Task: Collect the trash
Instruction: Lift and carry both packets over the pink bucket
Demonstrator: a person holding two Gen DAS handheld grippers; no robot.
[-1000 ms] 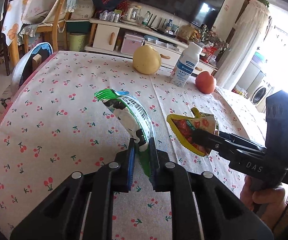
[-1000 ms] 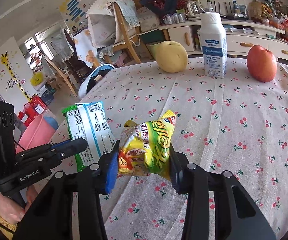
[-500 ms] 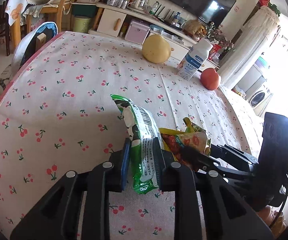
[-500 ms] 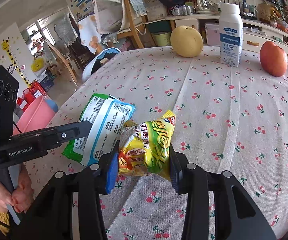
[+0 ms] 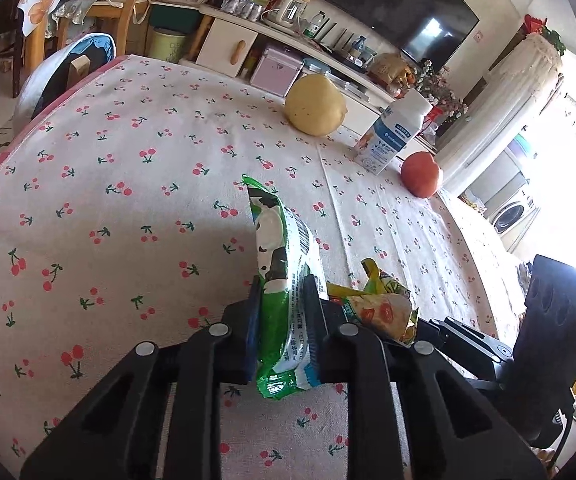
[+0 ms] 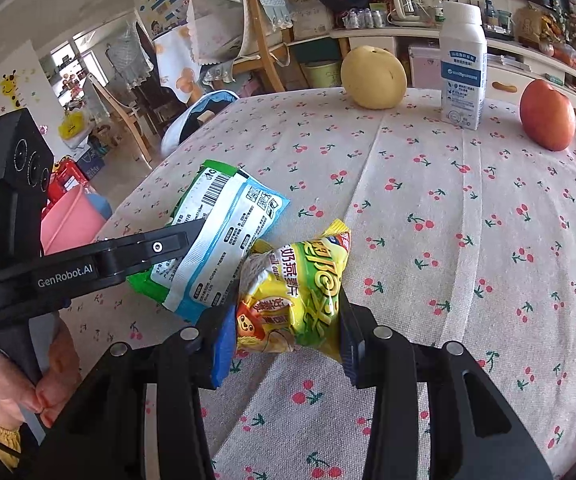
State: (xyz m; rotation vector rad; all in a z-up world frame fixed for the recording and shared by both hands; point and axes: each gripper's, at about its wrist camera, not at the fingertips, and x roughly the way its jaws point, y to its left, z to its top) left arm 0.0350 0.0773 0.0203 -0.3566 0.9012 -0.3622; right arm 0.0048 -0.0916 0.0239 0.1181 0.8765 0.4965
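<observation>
So both wrappers are already off the tabletop [image 6: 468, 240], the green wrapper [image 5: 283, 280] pinched in the left claw [image 5: 281, 320] with its jaws just having squeezed in tighter on it, long axis running away from the claw toward the pear [image 5: 315, 104]. The yellow snack bag [image 6: 300, 292] is clamped in the right claw [image 6: 285, 340], touching the green one's right side. Neither has anything left to reach for; the pink bin [image 6: 69, 220] sits off the left edge, so I'd guess the left hand is nearer.

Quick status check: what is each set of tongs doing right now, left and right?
Left tongs: shut on the green wrapper, held off the table.
Right tongs: shut on the yellow snack bag.
</observation>
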